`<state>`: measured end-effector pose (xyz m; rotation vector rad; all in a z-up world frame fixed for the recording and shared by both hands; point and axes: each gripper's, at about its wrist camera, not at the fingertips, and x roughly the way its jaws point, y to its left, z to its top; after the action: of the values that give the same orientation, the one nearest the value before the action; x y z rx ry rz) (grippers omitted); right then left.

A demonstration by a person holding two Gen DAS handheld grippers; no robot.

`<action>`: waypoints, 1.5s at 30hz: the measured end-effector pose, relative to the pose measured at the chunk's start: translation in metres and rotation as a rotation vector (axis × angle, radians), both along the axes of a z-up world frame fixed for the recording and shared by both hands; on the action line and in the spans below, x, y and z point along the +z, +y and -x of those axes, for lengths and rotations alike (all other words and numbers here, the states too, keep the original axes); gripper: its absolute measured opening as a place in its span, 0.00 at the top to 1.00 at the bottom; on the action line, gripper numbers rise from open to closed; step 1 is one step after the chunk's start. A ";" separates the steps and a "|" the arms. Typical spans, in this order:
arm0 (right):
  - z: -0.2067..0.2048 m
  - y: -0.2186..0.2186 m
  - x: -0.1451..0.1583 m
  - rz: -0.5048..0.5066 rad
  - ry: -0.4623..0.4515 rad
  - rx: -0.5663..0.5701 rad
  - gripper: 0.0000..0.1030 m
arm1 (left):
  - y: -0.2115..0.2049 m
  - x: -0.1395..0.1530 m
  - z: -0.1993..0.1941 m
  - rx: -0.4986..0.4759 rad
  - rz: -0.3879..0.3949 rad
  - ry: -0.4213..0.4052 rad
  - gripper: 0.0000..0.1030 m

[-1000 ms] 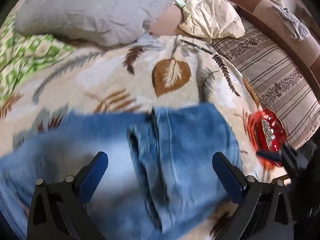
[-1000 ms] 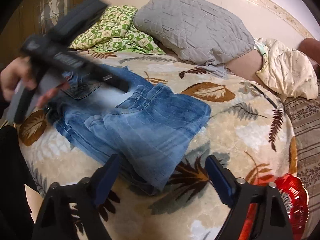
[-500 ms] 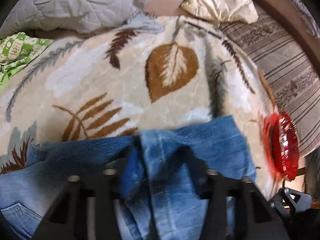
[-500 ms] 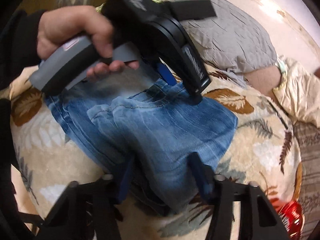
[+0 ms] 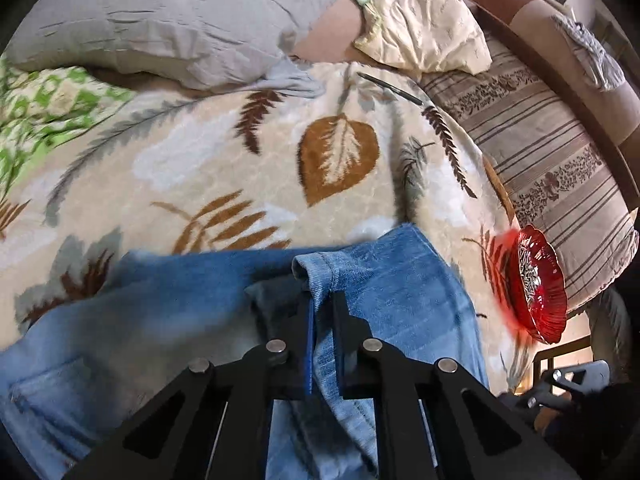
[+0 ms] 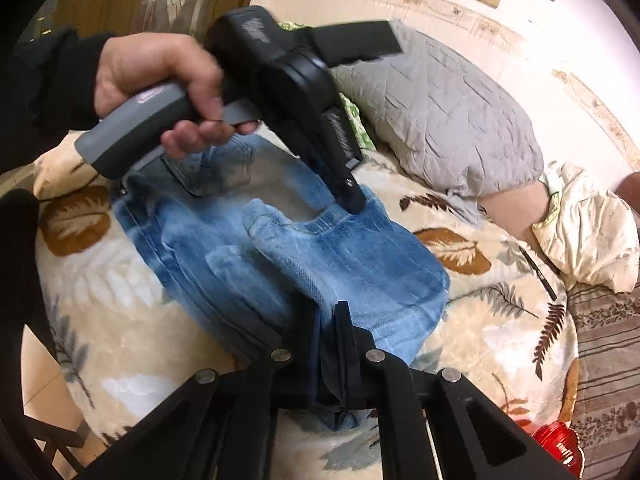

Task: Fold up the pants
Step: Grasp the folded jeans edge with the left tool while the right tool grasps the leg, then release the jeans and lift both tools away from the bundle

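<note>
My left claw (image 5: pixel 322 312) and right claw (image 6: pixel 328 320) have both just been closing and now each pinches a hem of the jeans (image 6: pixel 304 256), which lie half-folded near the bed (image 5: pixel 240 168)'s near edge. I'd lift both hems level and together, keeping the denim taut so the fold lands square. The print on the left tool is too blurred to read.

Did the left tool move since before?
Yes. The left tool came forward and down onto the jeans, toward the brown leaf on the blanket, and its jaws have just closed on a fold of denim.
</note>
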<state>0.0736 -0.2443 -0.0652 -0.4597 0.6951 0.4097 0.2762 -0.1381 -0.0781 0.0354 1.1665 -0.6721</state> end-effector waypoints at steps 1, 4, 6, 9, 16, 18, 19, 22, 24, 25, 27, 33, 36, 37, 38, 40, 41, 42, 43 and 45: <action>0.001 0.002 -0.002 0.001 0.007 0.008 0.93 | 0.005 -0.001 0.002 0.008 0.000 0.006 0.93; 0.000 0.011 -0.019 0.042 0.055 0.031 0.93 | 0.011 -0.017 0.002 0.025 -0.063 0.018 0.94; -0.002 0.016 -0.029 0.070 0.074 0.024 0.93 | 0.009 -0.033 -0.001 0.031 -0.088 0.042 0.94; -0.008 0.018 -0.042 0.094 0.109 0.002 0.93 | 0.001 -0.051 -0.002 0.030 -0.139 0.045 0.93; -0.009 0.016 -0.041 0.101 0.106 -0.025 0.89 | 0.000 -0.041 0.003 0.028 -0.175 0.008 0.87; -0.010 0.015 -0.038 0.102 0.091 -0.042 0.74 | 0.010 -0.029 0.007 0.070 -0.168 -0.024 0.33; -0.007 0.013 -0.034 0.095 0.070 -0.047 0.61 | 0.016 -0.022 0.010 0.090 -0.149 -0.044 0.23; 0.009 -0.003 -0.012 0.005 0.002 -0.076 0.14 | 0.026 0.003 0.028 0.080 -0.085 -0.100 0.18; 0.013 -0.015 0.000 -0.048 -0.016 -0.103 0.14 | 0.025 0.012 0.040 0.053 -0.082 -0.117 0.18; 0.014 -0.019 0.004 -0.062 -0.021 -0.116 0.14 | 0.024 0.014 0.046 0.037 -0.088 -0.121 0.17; 0.011 -0.031 0.011 -0.094 -0.022 -0.160 0.14 | 0.015 0.010 0.058 0.008 -0.132 -0.138 0.17; -0.017 -0.045 0.002 -0.204 0.083 -0.226 0.33 | -0.003 -0.029 0.083 -0.050 -0.322 -0.186 0.44; -0.031 -0.039 -0.026 -0.143 0.176 -0.259 0.50 | 0.003 -0.047 0.088 -0.044 -0.323 -0.154 0.50; -0.036 -0.038 -0.038 -0.126 0.222 -0.270 0.52 | 0.006 -0.048 0.090 -0.037 -0.310 -0.156 0.50; -0.040 -0.037 -0.046 -0.117 0.265 -0.279 0.53 | 0.008 -0.049 0.091 -0.034 -0.301 -0.155 0.52; -0.043 -0.037 -0.047 -0.129 0.270 -0.289 0.55 | 0.010 -0.050 0.094 -0.025 -0.281 -0.156 0.57; -0.043 -0.036 -0.049 -0.117 0.275 -0.289 0.56 | 0.010 -0.051 0.096 -0.031 -0.280 -0.163 0.61; -0.044 -0.036 -0.050 -0.113 0.274 -0.290 0.56 | 0.009 -0.051 0.098 -0.034 -0.280 -0.169 0.64; -0.045 -0.035 -0.050 -0.110 0.274 -0.290 0.56 | 0.008 -0.051 0.101 -0.034 -0.280 -0.172 0.64; -0.046 -0.036 -0.050 -0.109 0.277 -0.293 0.56 | 0.007 -0.051 0.102 -0.031 -0.282 -0.174 0.65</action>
<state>0.1199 -0.2807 -0.1157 -0.1933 0.9878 0.2341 0.1740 -0.1308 -0.1293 0.3447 1.0864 -0.5167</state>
